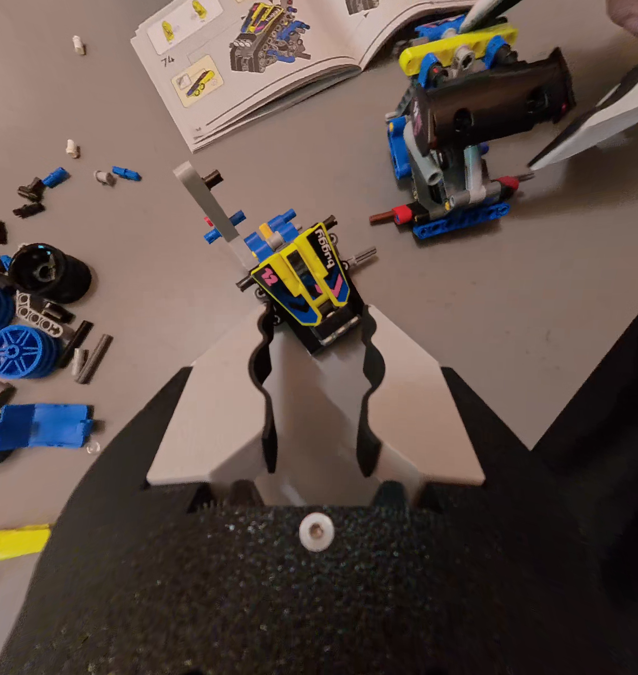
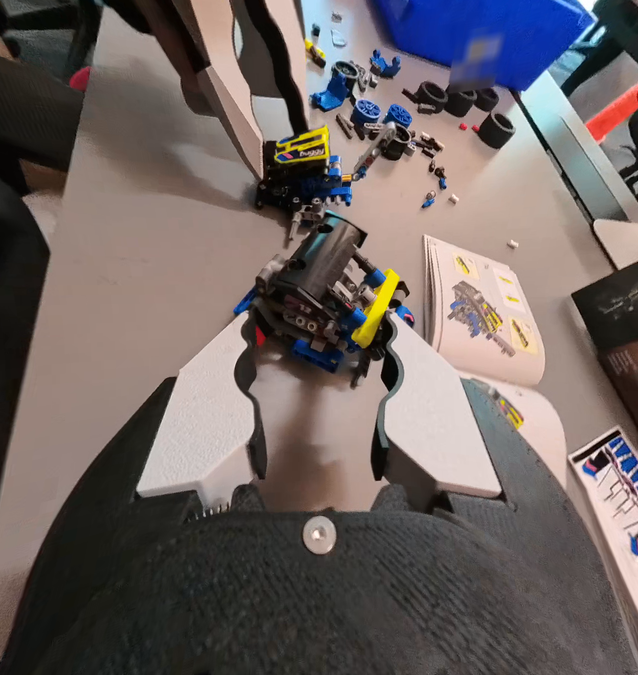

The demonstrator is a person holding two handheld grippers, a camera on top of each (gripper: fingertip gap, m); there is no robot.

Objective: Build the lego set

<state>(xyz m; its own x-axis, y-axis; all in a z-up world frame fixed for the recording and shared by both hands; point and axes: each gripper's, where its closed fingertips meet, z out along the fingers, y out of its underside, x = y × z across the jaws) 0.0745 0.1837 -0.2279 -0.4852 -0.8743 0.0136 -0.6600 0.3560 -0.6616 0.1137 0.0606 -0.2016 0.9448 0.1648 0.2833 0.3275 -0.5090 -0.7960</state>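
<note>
Left gripper: fingers part-closed, pads clamp yellow-blue nose subassembly at black base, resting on grey bench. Loose parts at 9 o'clock, open manual at 12. Right gripper: fingers wider, gripping black-blue chassis block; left pad contact unclear. My read: keep both grips square, bring halves together slowly, line up pins first.

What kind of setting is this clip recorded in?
Probably a hobby or office worktable used for toy brick building: a grey tabletop, an open instruction booklet, scattered bricks and wheels, and a blue bin at the back.
</note>
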